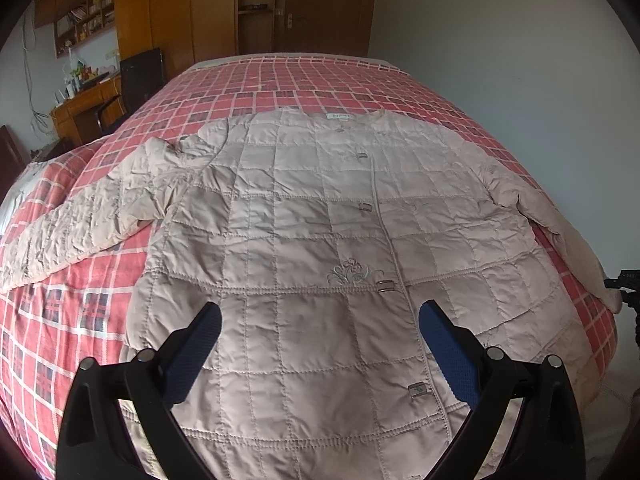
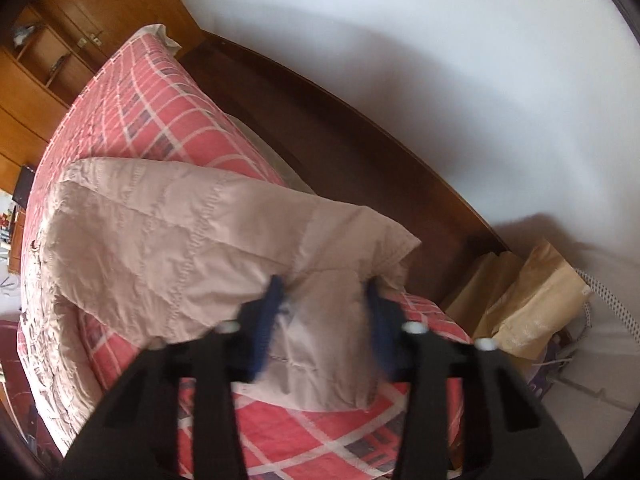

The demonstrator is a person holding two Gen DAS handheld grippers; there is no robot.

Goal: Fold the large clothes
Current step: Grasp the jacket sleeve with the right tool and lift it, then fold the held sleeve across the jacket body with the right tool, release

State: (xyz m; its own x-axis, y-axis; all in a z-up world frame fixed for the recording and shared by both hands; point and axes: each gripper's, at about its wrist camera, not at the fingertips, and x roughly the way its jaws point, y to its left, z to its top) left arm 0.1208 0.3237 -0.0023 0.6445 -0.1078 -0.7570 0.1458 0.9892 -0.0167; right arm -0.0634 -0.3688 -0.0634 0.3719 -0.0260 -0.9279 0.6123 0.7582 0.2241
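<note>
Jacket (image 1: 304, 216) spread flat, front up, on the bed (image 1: 280, 76). Left gripper (image 1: 320, 354) above its hem, fingers wide apart, empty. Right gripper (image 2: 322, 316) at the bed's right edge, fingers (image 2: 270, 300) straddling the raised sleeve (image 2: 192, 240); grip unclear.

The jacket (image 1: 320, 240) is pale beige with a quilted square pattern, on a bedspread (image 1: 312, 76) of red checks with white lines and dark squares.

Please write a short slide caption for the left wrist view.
Open left gripper hovers above a beige quilted jacket spread on the red plaid bedspread.
</note>
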